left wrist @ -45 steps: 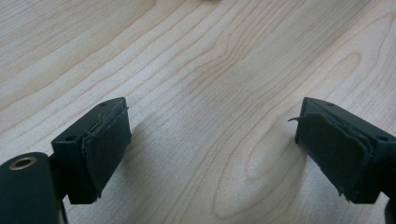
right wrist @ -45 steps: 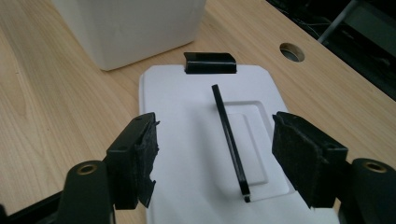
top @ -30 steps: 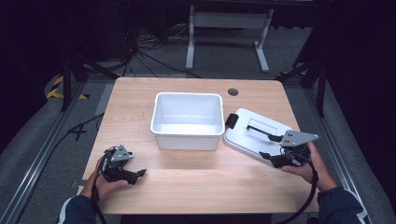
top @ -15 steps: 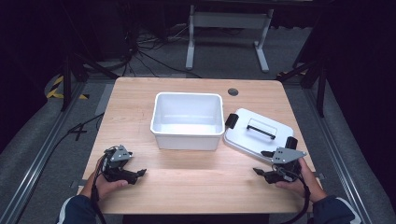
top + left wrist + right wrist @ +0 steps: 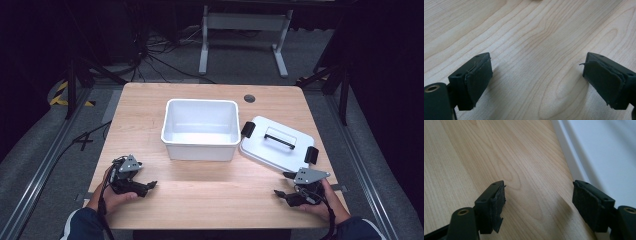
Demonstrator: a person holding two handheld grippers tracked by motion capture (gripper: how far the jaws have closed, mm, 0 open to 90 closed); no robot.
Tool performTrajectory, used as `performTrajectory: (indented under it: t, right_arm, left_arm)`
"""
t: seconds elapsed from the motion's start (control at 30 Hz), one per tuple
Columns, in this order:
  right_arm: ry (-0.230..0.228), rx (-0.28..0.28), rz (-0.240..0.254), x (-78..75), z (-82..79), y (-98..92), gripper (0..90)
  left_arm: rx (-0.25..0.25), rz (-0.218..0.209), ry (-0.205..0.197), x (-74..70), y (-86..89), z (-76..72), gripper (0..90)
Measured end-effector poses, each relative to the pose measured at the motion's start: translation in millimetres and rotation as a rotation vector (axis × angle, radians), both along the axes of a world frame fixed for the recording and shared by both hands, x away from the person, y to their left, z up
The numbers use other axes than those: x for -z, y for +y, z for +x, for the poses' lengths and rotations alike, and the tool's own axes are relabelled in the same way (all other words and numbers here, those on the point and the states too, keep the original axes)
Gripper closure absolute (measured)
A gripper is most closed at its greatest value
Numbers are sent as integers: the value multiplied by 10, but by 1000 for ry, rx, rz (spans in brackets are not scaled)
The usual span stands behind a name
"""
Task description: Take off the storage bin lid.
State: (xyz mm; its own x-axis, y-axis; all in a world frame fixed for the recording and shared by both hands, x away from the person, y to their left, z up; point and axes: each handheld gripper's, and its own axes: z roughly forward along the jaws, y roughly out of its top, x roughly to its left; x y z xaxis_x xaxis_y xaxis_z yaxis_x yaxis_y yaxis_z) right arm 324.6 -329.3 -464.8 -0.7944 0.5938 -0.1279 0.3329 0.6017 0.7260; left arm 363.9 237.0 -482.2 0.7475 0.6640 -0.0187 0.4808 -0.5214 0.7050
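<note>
The white rectangular plastic lid with a black handle (image 5: 278,144) lies at twelve o'clock from the right gripper (image 5: 287,186), its long axis running ten to four. That gripper is nearer, its jaws wide, just opened further, with nothing between them. The left gripper (image 5: 148,186) gapes empty too.

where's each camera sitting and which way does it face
High view: above the person's side, looking forward and down on the table, white bin and lid; both hands, left gripper, right gripper.
Left gripper view: rides the left gripper, facing bare tabletop between its open jaws.
Right gripper view: rides the right gripper, jaws just opened wider, nothing between, lid at right.
Shared: the lid, in the high and right gripper views.
</note>
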Motion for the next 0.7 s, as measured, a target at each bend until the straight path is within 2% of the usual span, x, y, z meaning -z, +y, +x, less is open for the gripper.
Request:
performTrajectory:
  t: [0.1, 0.2, 0.37, 0.7]
  right_arm:
    - [-3, 15, 33, 36, 3, -40, 217]
    - [37, 39, 46, 41, 35, -69, 191]
    - [68, 51, 59, 43, 55, -76, 191]
    - [68, 51, 58, 43, 56, -76, 190]
  left_arm:
    - [-2, -2, 6, 0, -4, -2, 91]
    - [-1, -1, 6, 0, -4, -1, 90]
    - [0, 4, 7, -3, -4, -1, 90]
    - [-12, -1, 2, 3, -12, -8, 88]
